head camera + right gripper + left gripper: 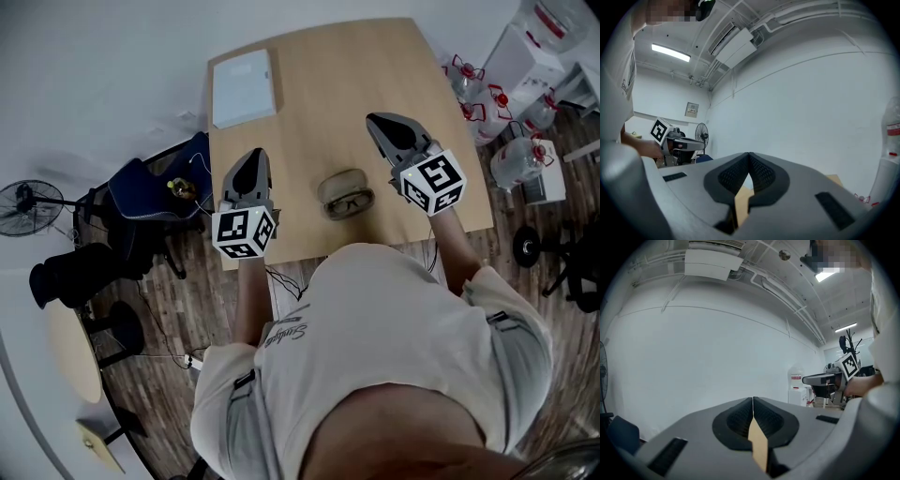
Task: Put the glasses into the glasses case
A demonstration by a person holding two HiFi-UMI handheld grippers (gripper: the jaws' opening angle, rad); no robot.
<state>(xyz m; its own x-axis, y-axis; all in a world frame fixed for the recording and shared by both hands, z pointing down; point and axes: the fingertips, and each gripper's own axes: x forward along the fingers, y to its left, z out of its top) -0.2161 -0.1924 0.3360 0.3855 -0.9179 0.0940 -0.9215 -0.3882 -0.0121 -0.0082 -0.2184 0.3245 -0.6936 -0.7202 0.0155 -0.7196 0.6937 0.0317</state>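
Note:
In the head view an open tan glasses case (343, 187) lies near the front edge of the wooden table (328, 103), with dark-framed glasses (351, 202) resting in its front half. My left gripper (249, 161) hangs over the table to the left of the case, apart from it, jaws shut and holding nothing. My right gripper (379, 122) is raised to the right of the case and behind it, jaws shut and holding nothing. In the left gripper view the left gripper (753, 400) points at a bare wall; in the right gripper view the right gripper (749, 154) does the same.
A white flat box (243, 87) lies at the table's far left corner. A blue chair (155, 192) and a fan (26, 204) stand left of the table. Water jugs (511, 155) stand on the floor at the right.

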